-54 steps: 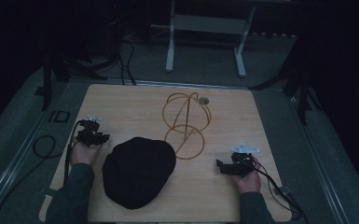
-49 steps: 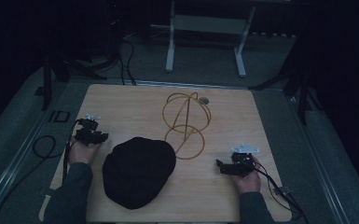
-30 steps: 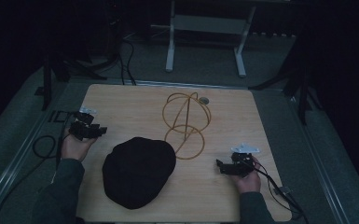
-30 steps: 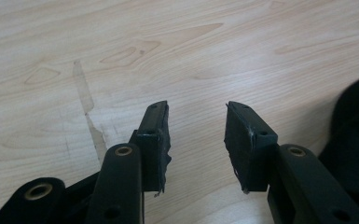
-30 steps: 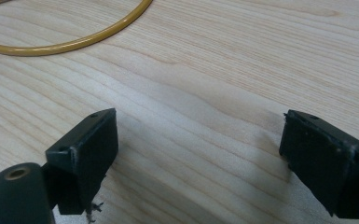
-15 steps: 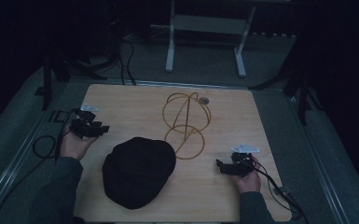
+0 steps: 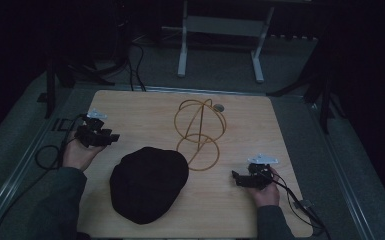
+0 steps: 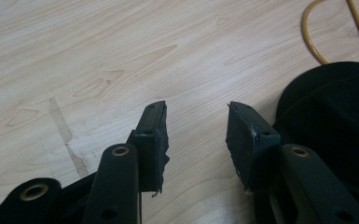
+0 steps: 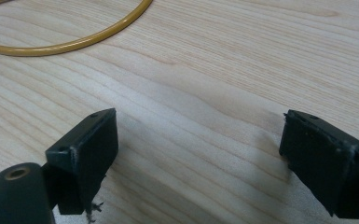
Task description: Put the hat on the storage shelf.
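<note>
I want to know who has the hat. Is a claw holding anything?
No. The left claw and right claw are both open over bare table; the black hat lies untouched.

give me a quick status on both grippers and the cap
Left gripper open, empty. Right gripper open wider, empty. Black cap flat on table, untouched. Gold wire stand behind it, clear of both.

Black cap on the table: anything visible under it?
The black cap lies flat on the wooden table, beside the gold wire stand. Whatever it covers is hidden.
</note>
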`<move>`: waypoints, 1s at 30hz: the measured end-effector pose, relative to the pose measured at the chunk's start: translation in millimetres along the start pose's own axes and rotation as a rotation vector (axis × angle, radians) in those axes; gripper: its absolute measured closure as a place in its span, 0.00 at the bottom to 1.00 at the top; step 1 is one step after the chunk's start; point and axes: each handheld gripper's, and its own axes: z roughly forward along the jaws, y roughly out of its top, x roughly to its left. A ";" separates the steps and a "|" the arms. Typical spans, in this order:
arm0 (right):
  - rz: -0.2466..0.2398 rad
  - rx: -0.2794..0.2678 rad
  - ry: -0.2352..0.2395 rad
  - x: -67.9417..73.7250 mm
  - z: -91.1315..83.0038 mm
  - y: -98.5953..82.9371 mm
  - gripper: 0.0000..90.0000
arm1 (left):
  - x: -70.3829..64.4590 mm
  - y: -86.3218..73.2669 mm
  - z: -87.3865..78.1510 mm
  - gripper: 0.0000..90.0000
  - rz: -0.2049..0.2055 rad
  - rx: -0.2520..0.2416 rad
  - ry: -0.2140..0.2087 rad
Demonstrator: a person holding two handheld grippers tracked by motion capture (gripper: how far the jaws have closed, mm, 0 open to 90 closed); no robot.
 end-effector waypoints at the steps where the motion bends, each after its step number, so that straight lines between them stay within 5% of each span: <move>1: -0.001 0.000 0.000 -0.1 0.0 0.0 0.13 | -0.5 0.1 -0.2 0.64 0.001 -0.001 0.000; 16: 0.000 0.000 0.000 -0.1 0.6 0.7 0.13 | -13.3 7.8 -13.6 0.63 0.056 -0.019 -0.015; 30: -0.002 0.000 -0.001 -0.2 0.9 0.8 0.13 | -29.2 19.5 -11.9 0.62 0.128 0.057 -0.061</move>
